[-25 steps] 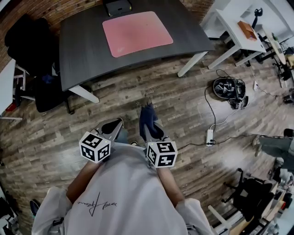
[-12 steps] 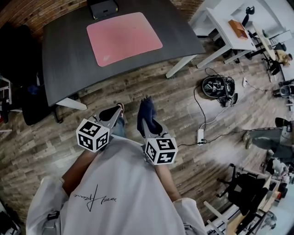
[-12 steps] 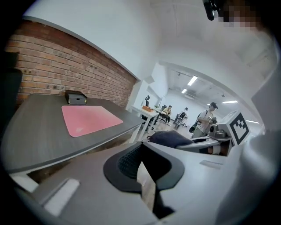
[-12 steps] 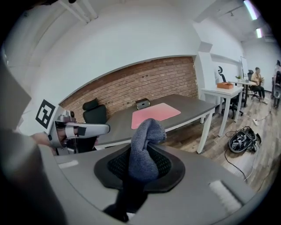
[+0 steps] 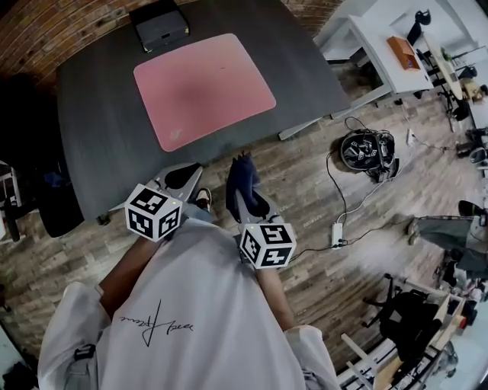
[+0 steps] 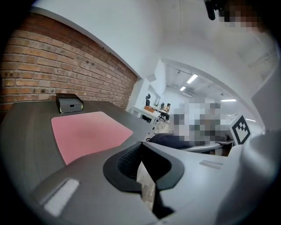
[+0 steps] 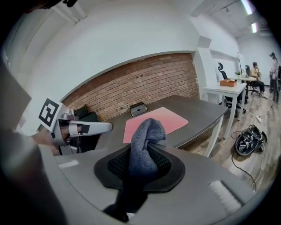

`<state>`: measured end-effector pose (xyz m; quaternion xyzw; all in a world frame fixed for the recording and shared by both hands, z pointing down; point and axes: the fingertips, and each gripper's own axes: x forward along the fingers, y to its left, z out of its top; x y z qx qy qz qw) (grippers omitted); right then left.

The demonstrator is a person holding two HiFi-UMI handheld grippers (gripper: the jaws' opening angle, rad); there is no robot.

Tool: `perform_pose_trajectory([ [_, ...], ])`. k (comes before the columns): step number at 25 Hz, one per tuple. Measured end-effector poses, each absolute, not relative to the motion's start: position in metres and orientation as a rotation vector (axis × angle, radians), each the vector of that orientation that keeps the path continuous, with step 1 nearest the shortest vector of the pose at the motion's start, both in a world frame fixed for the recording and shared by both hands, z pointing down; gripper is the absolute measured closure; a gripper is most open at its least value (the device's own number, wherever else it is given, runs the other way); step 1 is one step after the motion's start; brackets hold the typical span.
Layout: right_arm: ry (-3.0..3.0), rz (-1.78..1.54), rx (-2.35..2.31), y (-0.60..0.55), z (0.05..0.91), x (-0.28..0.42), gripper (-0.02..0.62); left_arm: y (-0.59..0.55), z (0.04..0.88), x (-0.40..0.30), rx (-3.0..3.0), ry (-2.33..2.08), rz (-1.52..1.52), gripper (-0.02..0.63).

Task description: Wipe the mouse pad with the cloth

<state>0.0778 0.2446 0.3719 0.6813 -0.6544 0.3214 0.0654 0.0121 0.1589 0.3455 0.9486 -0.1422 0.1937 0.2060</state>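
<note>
Your right tongs [image 5: 248, 204] are clamped on the dark blue cloth [image 5: 242, 174], which stands up in a bunched fold out of the jaws, with more of it hanging below them in the right gripper view. Your left tongs [image 5: 183, 177] are drawn together with only a sliver of floor showing between them, and they hold nothing. The pink mouse pad [image 5: 204, 90] lies flat on the dark grey tabletop [image 5: 99, 137], ahead of you and a little to the left, with a small dark box [image 5: 158, 23] just beyond its far edge. Both tongs hang at the near edge of the tabletop, well short of the pad, and the cloth touches nothing, so you look to be at the carry-in step with no wiping begun. The next move seems to call for reaching the right tongs forward and left over the pad, then lowering until the free fold presses flat on the pink surface, keeping the pinch firm. Lead with the cloth, not the jaw tips, or they may drag the pad. The empty left tongs could pin a near corner if it creeps.
</note>
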Motion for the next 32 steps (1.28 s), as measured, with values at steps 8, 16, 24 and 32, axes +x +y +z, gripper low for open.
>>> perform_pose_trajectory([
  [8, -2.012, 1.073, 1.947, 0.189, 0.387, 0.072, 0.522, 0.111, 0.365, 0.025, 2.574, -0.352, 0.567, 0.600],
  [16, -2.056, 1.152, 1.877, 0.158, 0.397, 0.076, 0.514, 0.087, 0.374, 0.027, 2.561, -0.381, 0.590, 0.595],
  [24, -2.125, 1.066, 1.844, 0.094, 0.398, 0.117, 0.512, 0.023, 0.370, 0.049, 2.606, -0.496, 0.558, 0.595],
  [32, -2.111, 1.006, 1.778, 0.030, 0.399, 0.163, 0.512, -0.044, 0.371, 0.066, 2.534, -0.601, 0.490, 0.598],
])
